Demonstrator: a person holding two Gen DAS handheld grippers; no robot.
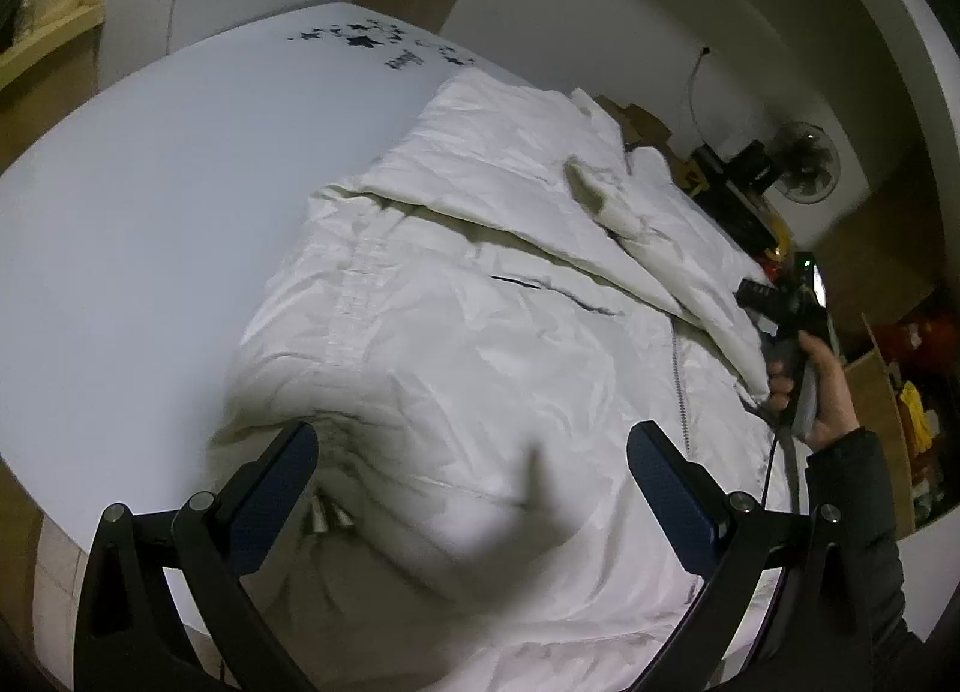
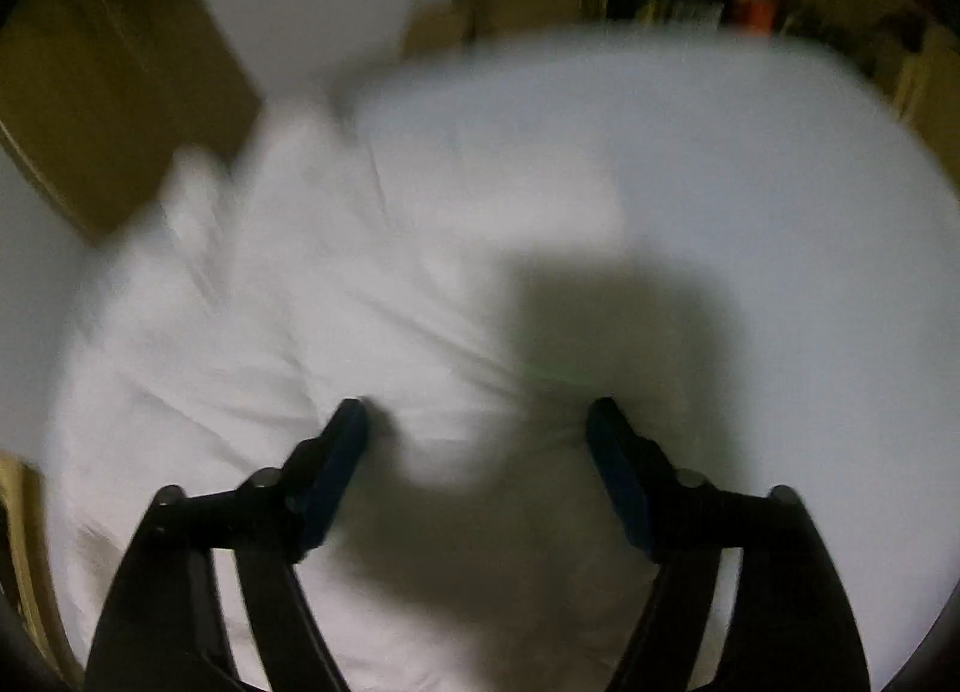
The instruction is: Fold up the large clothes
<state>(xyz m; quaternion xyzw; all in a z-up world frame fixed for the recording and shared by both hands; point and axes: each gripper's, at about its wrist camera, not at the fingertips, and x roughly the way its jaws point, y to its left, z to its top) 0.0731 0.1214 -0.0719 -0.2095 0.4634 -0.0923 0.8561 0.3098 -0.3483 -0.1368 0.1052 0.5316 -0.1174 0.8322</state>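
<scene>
A large white padded jacket (image 1: 480,320) lies spread on a white table (image 1: 138,224), zipper (image 1: 681,386) running down its front and a sleeve (image 1: 672,230) folded across the top. My left gripper (image 1: 474,434) hovers open over the jacket's near hem, with nothing between its fingers. At the jacket's right edge, a person's hand (image 1: 825,392) holds the right gripper. The right wrist view is blurred. There the right gripper (image 2: 478,409) stands open just above the jacket (image 2: 270,332), and its pads are not pressing the cloth.
Dark star prints (image 1: 366,35) mark the table's far end. A fan (image 1: 807,161), dark gear and cardboard boxes (image 1: 882,392) crowd the floor to the right. A brown board (image 2: 108,92) stands beyond the table's left edge in the right wrist view.
</scene>
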